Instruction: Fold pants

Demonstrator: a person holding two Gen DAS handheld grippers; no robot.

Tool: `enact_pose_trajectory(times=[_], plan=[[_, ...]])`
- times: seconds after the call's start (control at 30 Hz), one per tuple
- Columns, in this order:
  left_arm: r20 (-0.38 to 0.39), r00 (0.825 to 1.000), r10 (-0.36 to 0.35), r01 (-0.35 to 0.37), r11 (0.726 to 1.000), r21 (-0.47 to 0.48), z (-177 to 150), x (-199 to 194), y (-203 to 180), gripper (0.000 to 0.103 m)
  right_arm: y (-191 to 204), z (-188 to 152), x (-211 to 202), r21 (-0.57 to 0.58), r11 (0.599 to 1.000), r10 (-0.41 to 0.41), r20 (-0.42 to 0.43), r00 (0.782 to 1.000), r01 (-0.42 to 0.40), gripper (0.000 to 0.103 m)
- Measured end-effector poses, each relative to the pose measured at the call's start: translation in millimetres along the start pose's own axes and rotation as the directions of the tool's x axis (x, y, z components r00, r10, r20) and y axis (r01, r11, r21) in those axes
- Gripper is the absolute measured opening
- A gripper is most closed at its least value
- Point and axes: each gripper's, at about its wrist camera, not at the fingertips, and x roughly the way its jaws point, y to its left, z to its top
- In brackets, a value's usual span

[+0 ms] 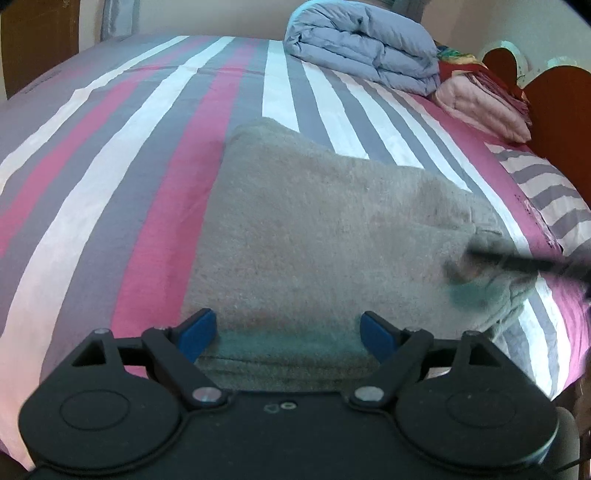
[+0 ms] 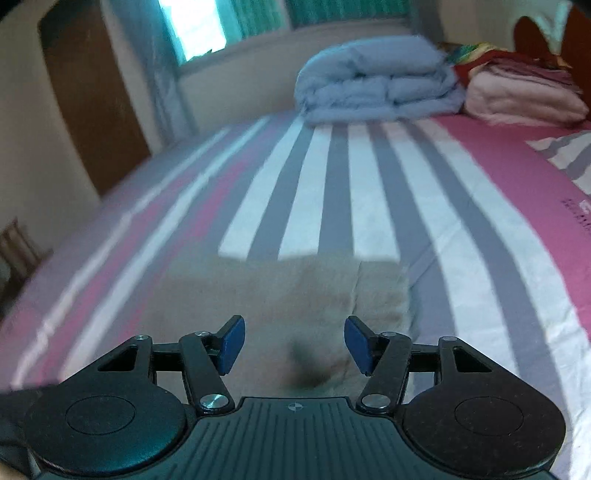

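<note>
Grey-beige fleece is filling the middle of my left view: the pants [image 1: 317, 229] are lying folded into a thick, roughly rectangular stack, with layered edges showing along the near side and at the right corner. They are resting on the bed sheet [image 1: 122, 192], striped in pink, grey and white, toward its near edge.

My left claw [image 1: 289, 334] is hanging just above the near edge of the stack, its blue pads spread wide and gripping nothing; the folded edge is showing between them. In that same view my right claw [image 1: 517, 264] is appearing as a dark blur at the stack's right corner.

From the right wrist, my right claw [image 2: 294, 345] is also standing spread, pads apart and holding nothing, with the pants [image 2: 280, 291] lying just beyond and below the tips. This view is blurred, so I cannot tell whether the pads are touching the cloth.

At the far side of the bed a folded pale blue quilt [image 1: 365, 48] is sitting, with a pink folded blanket [image 1: 484, 107] just to its right. A wooden headboard [image 1: 554, 107] is rising on the right, and a window [image 2: 199, 26] is glowing on the far wall, left of the quilt.
</note>
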Motion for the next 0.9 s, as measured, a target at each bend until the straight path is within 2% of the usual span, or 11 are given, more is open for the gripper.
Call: enact_pose_trajectory(times=[0.1,0.23,0.37,0.47,0.53,0.63,0.7,0.77,0.8,0.87,0.9], plan=[[-0.011,0.999,-0.048,0.048,0.999,-0.002,1.4,-2.3,1.8,0.079,-9.3,-33.1,33.1,-0.068,0.994,-0.09,-0.124,0.988,0.082,0.059],[-0.01,0.998,-0.063,0.062,0.998,-0.022,12.5,-9.8,6.8,0.075,-16.8,-38.4,22.7,-0.075,0.993,-0.098,-0.098,0.99,0.091,0.059],[0.041,0.997,-0.058,0.06,0.996,-0.06,28.1,-20.7,18.3,0.075,-9.8,-26.2,-5.4,-0.028,0.997,-0.066,-0.035,0.997,0.065,0.06],[0.041,0.998,-0.047,0.049,0.997,-0.063,34.0,-18.2,18.1,0.075,2.3,-16.7,-25.8,-0.026,0.999,-0.044,0.042,0.998,0.046,0.074],[0.02,0.999,-0.034,0.035,0.998,-0.057,28.6,-10.7,15.2,0.075,17.6,-10.7,-25.6,-0.087,0.994,-0.054,0.067,0.996,0.06,0.081],[-0.036,0.999,-0.026,0.024,0.998,-0.05,7.9,4.3,15.8,0.074,26.5,-22.9,-0.4,-0.195,0.972,-0.133,0.004,0.991,0.131,0.082],[-0.017,1.0,-0.015,0.015,1.0,0.011,-2.6,3.3,8.4,0.074,11.1,-48.3,24.9,-0.214,0.962,-0.192,-0.08,0.978,0.171,0.081],[-0.014,1.0,0.024,-0.023,0.997,0.074,-7.4,3.1,0.2,0.074,-8.7,-63.5,28.1,-0.144,0.976,-0.174,-0.065,0.983,0.163,0.087],[-0.015,1.0,0.026,-0.025,0.997,0.077,-7.0,2.8,0.1,0.074,-14.4,-63.4,30.5,-0.11,0.978,-0.185,-0.09,0.979,0.175,0.096],[-0.013,1.0,0.014,-0.013,0.999,0.047,-0.8,-3.7,3.6,0.074,-42.8,-63.2,34.7,0.104,0.989,-0.084,-0.173,0.981,0.103,0.098],[-0.002,1.0,0.01,-0.01,1.0,0.03,2.9,-8.4,6.2,0.074,-51.9,-62.2,32.1,0.18,0.98,-0.052,-0.171,0.984,0.083,0.098]])
